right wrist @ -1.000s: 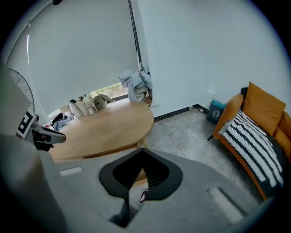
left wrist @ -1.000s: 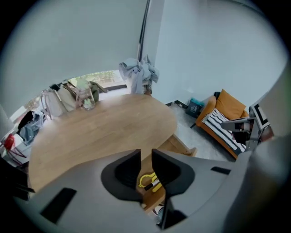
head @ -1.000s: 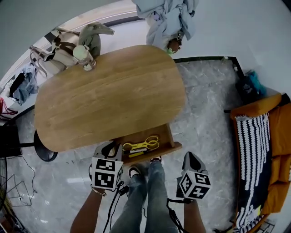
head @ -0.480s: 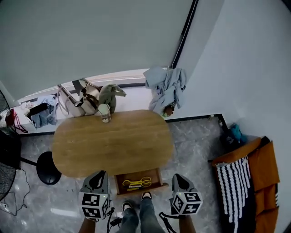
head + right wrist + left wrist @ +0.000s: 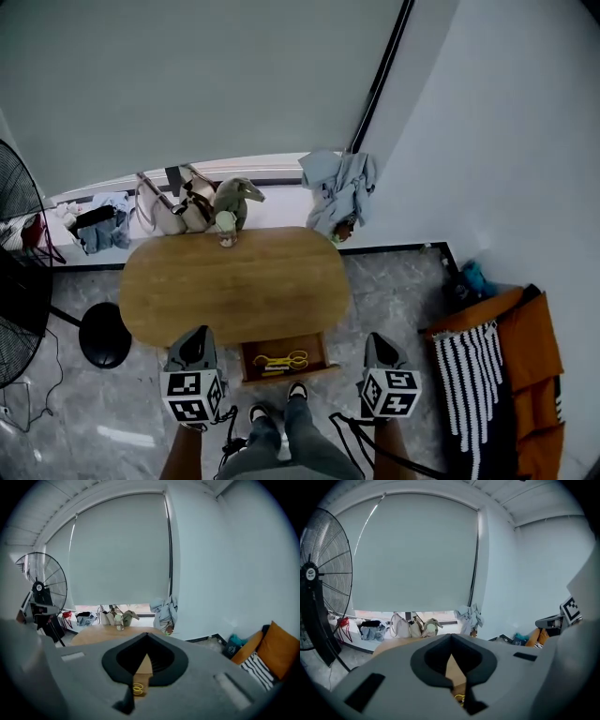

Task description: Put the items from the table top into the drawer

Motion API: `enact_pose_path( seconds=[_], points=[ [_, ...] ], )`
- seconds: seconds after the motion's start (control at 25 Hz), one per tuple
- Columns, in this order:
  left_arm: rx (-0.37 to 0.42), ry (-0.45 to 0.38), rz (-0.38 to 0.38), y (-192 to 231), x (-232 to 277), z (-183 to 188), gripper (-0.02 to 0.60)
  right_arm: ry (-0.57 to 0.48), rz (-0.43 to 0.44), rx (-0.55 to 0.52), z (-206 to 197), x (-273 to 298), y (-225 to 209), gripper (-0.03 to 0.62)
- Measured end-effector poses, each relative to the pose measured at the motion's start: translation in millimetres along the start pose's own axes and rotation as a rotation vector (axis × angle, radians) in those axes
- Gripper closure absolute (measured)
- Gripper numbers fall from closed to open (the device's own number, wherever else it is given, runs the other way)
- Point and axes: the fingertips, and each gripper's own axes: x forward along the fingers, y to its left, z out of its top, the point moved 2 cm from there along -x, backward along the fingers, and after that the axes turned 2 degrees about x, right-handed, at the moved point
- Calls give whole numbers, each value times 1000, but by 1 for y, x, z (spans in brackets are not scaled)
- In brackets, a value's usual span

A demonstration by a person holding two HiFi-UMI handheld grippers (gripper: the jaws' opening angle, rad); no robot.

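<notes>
Under the near edge of the oval wooden table the drawer stands open, with yellow-handled scissors and a few pens lying in it. A pale cup stands at the table's far edge. My left gripper hangs in the air left of the drawer; its jaws have just been closing, now shut with nothing between them. My right gripper floats right of the drawer, shut and empty. The scissors show through the right gripper's jaws, and their edge shows in the left gripper view.
A black fan and a round stool stand left of the table. Bags and a plush toy sit on the sill behind it, near hanging blue cloth. An orange couch lies to the right.
The head view has pulled up and away, so the table and drawer look smaller. Both grippers have risen and stand apart from the drawer, which stays open.
</notes>
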Motion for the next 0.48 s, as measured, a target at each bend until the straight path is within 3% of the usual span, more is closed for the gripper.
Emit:
enact_pose_path(
  seconds=[0.48],
  points=[
    [4,-17,30,7,-20,6,578,-49,-32,2,10,-34,5,589]
  ],
)
